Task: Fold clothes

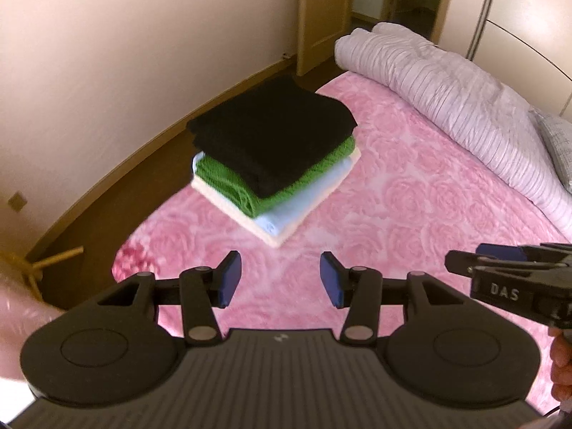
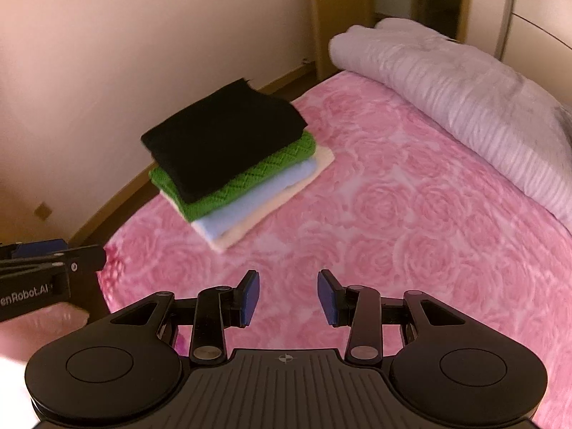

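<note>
4 folded clothes (image 1: 275, 150) stacked on bed (image 1: 411, 214).

Pink rose-patterned bedspread (image 1: 411, 193). Stacked on it: black cloth (image 1: 275, 132), green knit (image 1: 236, 186), pale blue piece (image 1: 296, 207), cream piece (image 1: 275, 239). Pale lilac ribbed duvet (image 1: 447, 93). Blue pads (image 1: 228, 279) on black fingers.
</note>
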